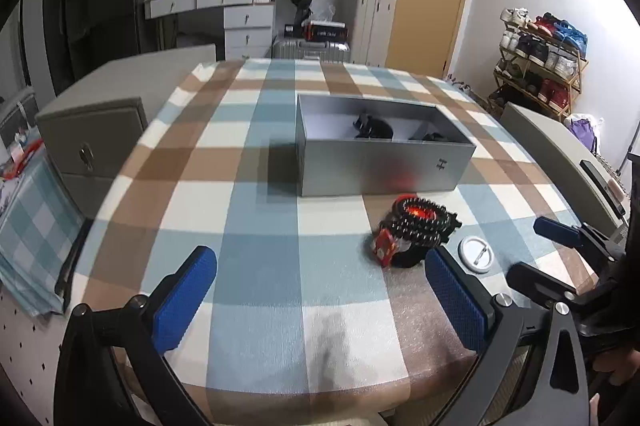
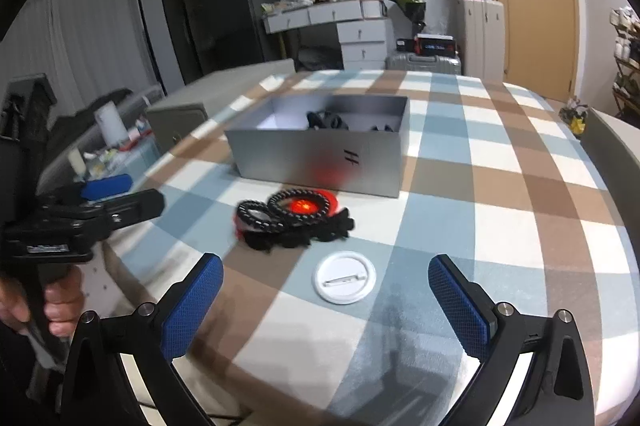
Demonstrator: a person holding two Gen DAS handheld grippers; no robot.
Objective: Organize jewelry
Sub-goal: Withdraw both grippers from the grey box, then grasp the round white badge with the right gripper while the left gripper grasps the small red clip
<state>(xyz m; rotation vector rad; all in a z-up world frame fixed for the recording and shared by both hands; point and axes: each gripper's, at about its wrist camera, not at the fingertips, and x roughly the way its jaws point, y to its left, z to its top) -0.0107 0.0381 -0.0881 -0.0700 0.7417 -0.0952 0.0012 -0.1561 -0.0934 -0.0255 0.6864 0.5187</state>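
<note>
Left wrist view: the left gripper [image 1: 320, 302] is held with its fingers [image 1: 182, 300] spread wide and nothing between them. A pile of beaded bracelets [image 1: 414, 230] is seen on the checked table [image 1: 256, 226], just in front of the grey box [image 1: 384, 162], with a white pin badge [image 1: 477, 253] beside it. Dark items already lie inside the box. The strands are judged light, limp and liable to snag; a pinch across a bunched section is advised.

Right wrist view: the right gripper [image 2: 326, 306] is also spread wide and empty, with the pin badge [image 2: 345, 277] lying face down between and ahead of its fingers. The badge is judged thin, rigid and slippery; an edge grip is advised. A mark resembling "H" is seen on the box [image 2: 320, 158] wall.
</note>
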